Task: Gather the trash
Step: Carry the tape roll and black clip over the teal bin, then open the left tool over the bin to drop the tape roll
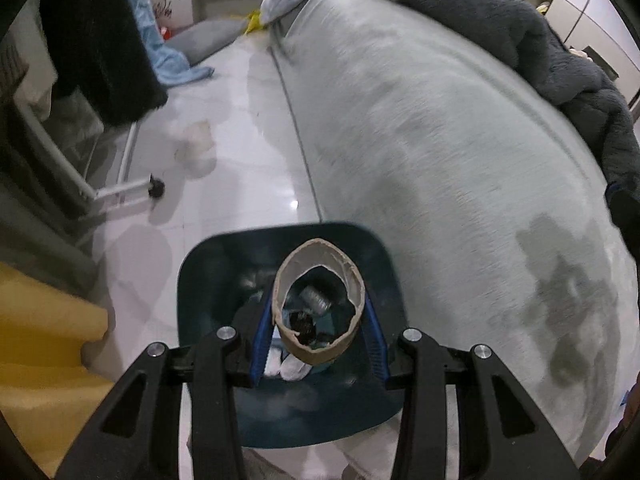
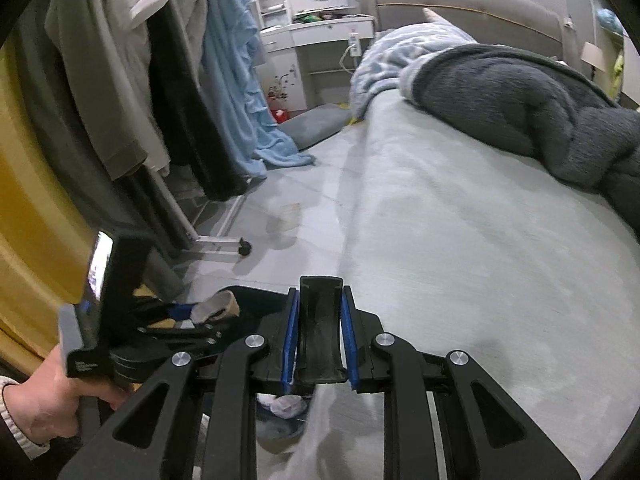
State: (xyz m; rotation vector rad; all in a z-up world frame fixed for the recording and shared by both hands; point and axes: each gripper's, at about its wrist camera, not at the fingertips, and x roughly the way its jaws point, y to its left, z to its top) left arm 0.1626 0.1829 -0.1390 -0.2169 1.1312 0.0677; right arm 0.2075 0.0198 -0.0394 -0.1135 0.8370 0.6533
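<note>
The left tool [image 1: 320,322] is clamped on a cardboard tube [image 1: 319,300], its blue pads pressing both sides, and holds it right over the open mouth of a dark blue bin [image 1: 208,272]. The bin stands on the tiled floor [image 1: 240,128] beside the bed [image 1: 440,140]; crumpled paper and other scraps lie inside it. The right tool [image 2: 320,328] is closed tight on a black handle [image 2: 321,320] at the bin's near rim.

Pale tiled floor [image 1: 224,184] – dark blue bin [image 1: 208,280] standing on it beside the grey bed [image 1: 440,152].
</note>
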